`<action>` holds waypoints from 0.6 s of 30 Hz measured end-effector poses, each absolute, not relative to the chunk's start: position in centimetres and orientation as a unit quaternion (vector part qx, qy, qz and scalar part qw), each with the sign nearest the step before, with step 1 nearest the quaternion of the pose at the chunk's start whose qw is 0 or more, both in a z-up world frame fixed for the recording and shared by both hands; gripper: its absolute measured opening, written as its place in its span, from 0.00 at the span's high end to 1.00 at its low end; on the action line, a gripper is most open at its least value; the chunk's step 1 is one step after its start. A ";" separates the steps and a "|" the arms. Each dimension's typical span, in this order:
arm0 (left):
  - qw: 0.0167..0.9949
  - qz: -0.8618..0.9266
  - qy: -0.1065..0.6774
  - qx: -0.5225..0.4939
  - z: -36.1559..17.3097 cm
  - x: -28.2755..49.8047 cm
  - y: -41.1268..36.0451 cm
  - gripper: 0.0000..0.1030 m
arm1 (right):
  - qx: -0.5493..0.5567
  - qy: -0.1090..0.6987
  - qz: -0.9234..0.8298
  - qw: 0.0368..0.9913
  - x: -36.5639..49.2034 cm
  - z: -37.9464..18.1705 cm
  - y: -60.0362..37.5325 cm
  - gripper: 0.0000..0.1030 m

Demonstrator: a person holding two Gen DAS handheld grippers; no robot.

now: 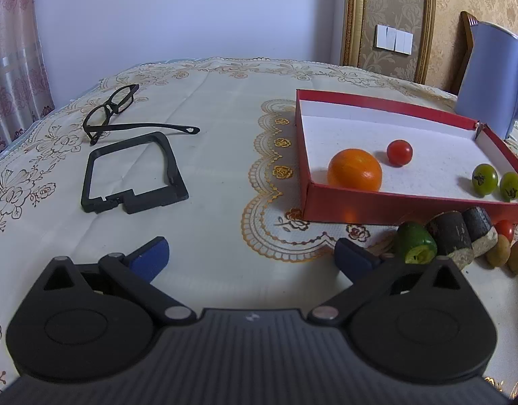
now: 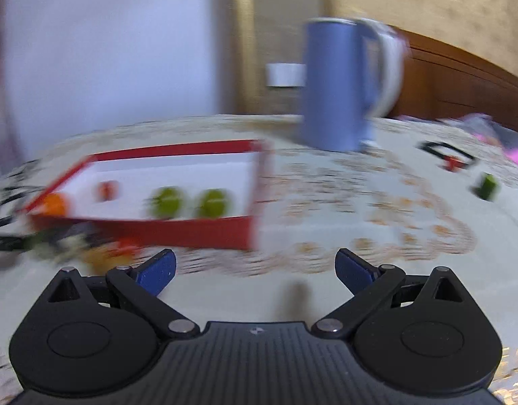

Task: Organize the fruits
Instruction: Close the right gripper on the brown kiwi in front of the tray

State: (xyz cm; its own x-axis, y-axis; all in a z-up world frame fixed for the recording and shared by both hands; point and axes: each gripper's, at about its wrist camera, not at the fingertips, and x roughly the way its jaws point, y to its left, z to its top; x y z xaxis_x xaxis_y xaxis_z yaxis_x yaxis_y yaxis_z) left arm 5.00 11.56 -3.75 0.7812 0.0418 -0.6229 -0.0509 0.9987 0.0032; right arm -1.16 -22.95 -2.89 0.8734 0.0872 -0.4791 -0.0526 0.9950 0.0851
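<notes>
A red box with a white inside sits on the table at right. It holds an orange, a red cherry tomato and two green tomatoes. In front of it lie a green pepper piece, two dark cylinders, a red tomato and two brown fruits. My left gripper is open and empty, low over the cloth left of the pepper. My right gripper is open and empty before the blurred box. A green piece lies far right.
Black glasses and a black frame part lie on the patterned tablecloth at left. A blue kettle stands behind the box; it also shows in the left wrist view. A black and red item lies at far right.
</notes>
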 end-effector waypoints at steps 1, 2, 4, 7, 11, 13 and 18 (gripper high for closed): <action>0.944 0.025 0.330 -0.007 -3.7 5.0 11.6 0.00 | 0.035 0.246 0.058 0.967 -1.5 -2.7 -22.1 0.02; 0.944 0.025 0.330 -0.007 -3.7 5.0 11.6 0.00 | 0.032 0.243 0.076 0.966 -1.6 -2.4 -21.4 0.06; 0.944 0.025 0.330 -0.007 -3.8 5.0 11.6 0.00 | 0.011 0.232 0.098 0.968 -1.9 -2.0 -19.8 0.13; 0.944 0.024 0.330 -0.007 -3.8 5.0 11.6 0.00 | -0.035 0.230 0.105 0.967 -1.7 -2.2 -17.5 0.33; 0.944 0.025 0.330 -0.007 -3.8 5.0 11.6 0.00 | -0.039 0.261 0.131 0.955 -0.7 -3.5 -16.1 0.49; 0.944 0.025 0.330 -0.007 -3.8 5.0 11.6 0.00 | -0.043 0.273 0.137 0.951 -0.2 -3.8 -15.5 0.55; 0.944 0.024 0.330 -0.007 -3.8 5.0 11.6 0.00 | -0.053 0.282 0.143 0.947 0.4 -3.9 -14.7 0.65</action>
